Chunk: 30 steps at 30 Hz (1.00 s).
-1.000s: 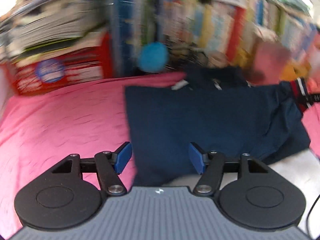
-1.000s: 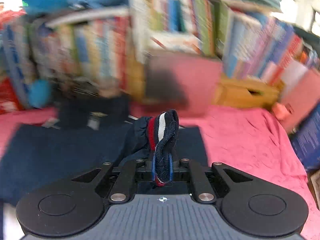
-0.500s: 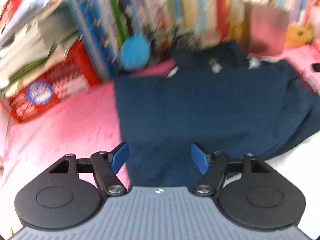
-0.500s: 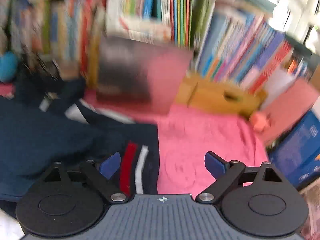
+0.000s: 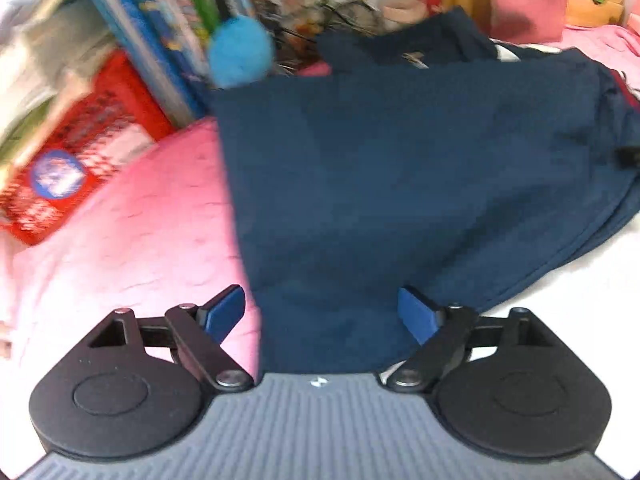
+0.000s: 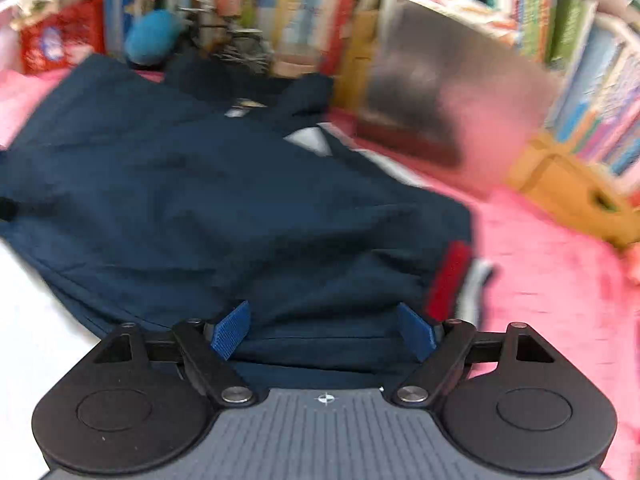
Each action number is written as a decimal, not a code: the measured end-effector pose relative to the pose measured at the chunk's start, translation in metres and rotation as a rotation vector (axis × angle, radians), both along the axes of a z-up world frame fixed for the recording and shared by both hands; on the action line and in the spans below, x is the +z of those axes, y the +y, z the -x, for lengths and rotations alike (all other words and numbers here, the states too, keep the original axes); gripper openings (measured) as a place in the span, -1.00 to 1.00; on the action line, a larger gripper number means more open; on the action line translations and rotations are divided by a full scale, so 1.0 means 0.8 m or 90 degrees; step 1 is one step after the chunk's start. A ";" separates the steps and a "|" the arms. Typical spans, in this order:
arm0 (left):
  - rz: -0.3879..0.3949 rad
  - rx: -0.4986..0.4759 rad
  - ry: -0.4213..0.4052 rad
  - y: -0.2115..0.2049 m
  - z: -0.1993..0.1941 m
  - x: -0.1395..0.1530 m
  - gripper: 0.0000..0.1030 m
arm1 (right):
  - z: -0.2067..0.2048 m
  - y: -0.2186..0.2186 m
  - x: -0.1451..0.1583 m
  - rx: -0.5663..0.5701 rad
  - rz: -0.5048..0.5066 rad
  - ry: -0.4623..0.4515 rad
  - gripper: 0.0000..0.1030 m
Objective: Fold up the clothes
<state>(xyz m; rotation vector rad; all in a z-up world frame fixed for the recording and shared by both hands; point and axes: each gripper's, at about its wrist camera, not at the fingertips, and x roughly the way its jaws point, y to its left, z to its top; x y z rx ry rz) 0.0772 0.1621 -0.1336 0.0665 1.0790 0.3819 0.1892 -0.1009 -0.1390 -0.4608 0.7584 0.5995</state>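
Observation:
A navy blue garment [image 5: 400, 168] lies partly folded on a pink cloth [image 5: 140, 232]. Its straight left fold edge runs from the books down toward my left gripper [image 5: 320, 312], which is open above the garment's near hem with nothing between its blue pads. In the right wrist view the same navy garment [image 6: 224, 208] fills the left and middle, and its red and white striped cuff [image 6: 452, 276] lies flat at its right edge. My right gripper [image 6: 324, 330] is open over the garment's near right corner, empty.
Rows of books [image 6: 280, 8] stand along the back. A blue fluffy toy [image 5: 240, 54] and a red printed box [image 5: 72, 156] sit at the back left. A pink-grey box [image 6: 452, 120] and a wooden box [image 6: 572, 196] stand at the back right. White surface [image 6: 28, 320] shows near the hem.
My right gripper, shut on the striped cuff one second ago, has opened and left the cuff lying flat on the garment. Both cameras have tilted down closer to the garment.

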 end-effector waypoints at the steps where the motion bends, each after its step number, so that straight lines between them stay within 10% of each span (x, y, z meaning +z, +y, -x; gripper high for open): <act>1: 0.007 -0.002 -0.016 0.004 0.003 0.009 0.65 | -0.002 -0.004 0.000 -0.002 0.003 0.001 0.59; 14: 0.041 0.006 -0.029 0.008 -0.039 -0.009 0.70 | -0.044 0.048 -0.066 -0.063 0.003 0.049 0.83; 21: 0.047 -0.036 -0.054 -0.039 -0.012 0.025 0.66 | 0.030 0.030 -0.009 0.010 -0.057 0.017 0.86; 30: 0.074 0.024 0.005 -0.106 0.034 -0.003 0.65 | 0.113 0.014 -0.037 0.098 -0.054 0.090 0.84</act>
